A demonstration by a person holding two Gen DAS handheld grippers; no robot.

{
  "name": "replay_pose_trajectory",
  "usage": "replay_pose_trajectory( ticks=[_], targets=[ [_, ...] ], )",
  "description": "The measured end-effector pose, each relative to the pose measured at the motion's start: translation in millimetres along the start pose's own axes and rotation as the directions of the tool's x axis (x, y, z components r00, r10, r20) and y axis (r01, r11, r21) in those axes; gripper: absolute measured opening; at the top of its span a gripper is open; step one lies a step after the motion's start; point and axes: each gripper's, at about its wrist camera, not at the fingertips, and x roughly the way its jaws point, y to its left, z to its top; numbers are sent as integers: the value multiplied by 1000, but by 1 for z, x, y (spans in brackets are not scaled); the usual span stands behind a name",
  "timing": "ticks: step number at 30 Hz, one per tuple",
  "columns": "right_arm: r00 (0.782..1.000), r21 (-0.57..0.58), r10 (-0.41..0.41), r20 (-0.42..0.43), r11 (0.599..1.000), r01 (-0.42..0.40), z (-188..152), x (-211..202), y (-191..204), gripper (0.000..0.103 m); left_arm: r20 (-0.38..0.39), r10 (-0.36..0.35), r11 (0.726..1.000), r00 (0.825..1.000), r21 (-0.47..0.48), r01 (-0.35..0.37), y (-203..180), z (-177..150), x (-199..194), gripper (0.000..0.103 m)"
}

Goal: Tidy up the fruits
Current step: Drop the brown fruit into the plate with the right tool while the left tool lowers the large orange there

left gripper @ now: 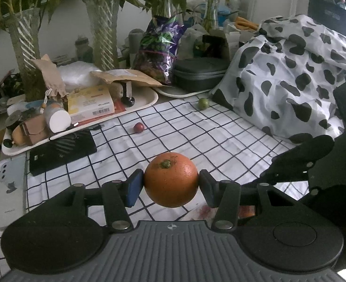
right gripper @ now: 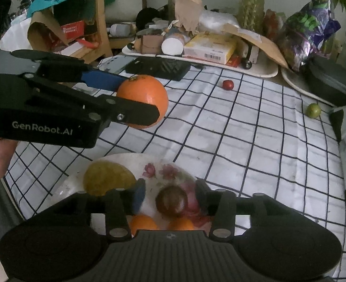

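My left gripper [left gripper: 171, 185] is shut on an orange [left gripper: 171, 179] and holds it above the checked cloth; it also shows in the right wrist view [right gripper: 142, 101]. My right gripper [right gripper: 170, 198] is open over a flowered plate [right gripper: 126, 161], with a dark brown fruit [right gripper: 171, 201] between its fingers, apart from both pads. The plate also holds a yellow-green fruit [right gripper: 108, 178] and two oranges [right gripper: 143, 225]. A small red fruit [left gripper: 138, 127] [right gripper: 228, 84] and a small green fruit [left gripper: 203, 103] [right gripper: 313, 110] lie on the cloth farther back.
A cluttered white tray [left gripper: 147, 101] with boxes and a bottle lines the far side. A black case [left gripper: 62, 151] and a phone [left gripper: 9, 188] lie at the left. A cow-print cloth [left gripper: 290, 75] is heaped at the right. Plant vases [left gripper: 102, 35] stand behind.
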Motion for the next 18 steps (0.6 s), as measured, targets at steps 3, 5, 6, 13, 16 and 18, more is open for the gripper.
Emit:
replay_pose_trajectory(
  ticks=[3,5,6,13,16,18],
  targets=[
    [1000,8,-19,15,1000,19,0,-4,-3,62,-2,-6,1000,1000,2,6,-1,0,0,50],
    [999,26,-41,33,999,40,0,-9,-7,69,-3,-10,1000,1000,6,11,-2,0,0,50],
    [998,43,-50,41,998,48,-1,-12,-10,73,-4,-13,1000,1000,5,13,-4,0,-1,50],
    [983,159,-158,89,977,143,-10,-33,-30,98,-10,-45,998,999,33,45,-18,-5,-6,50],
    [976,189,-202,79,964,184,-17,-38,-36,102,-16,-53,998,998,35,54,-24,-7,-8,50],
    [973,205,-218,80,958,198,-21,-42,-39,103,-18,-57,998,998,37,58,-27,-9,-10,50]
  ],
)
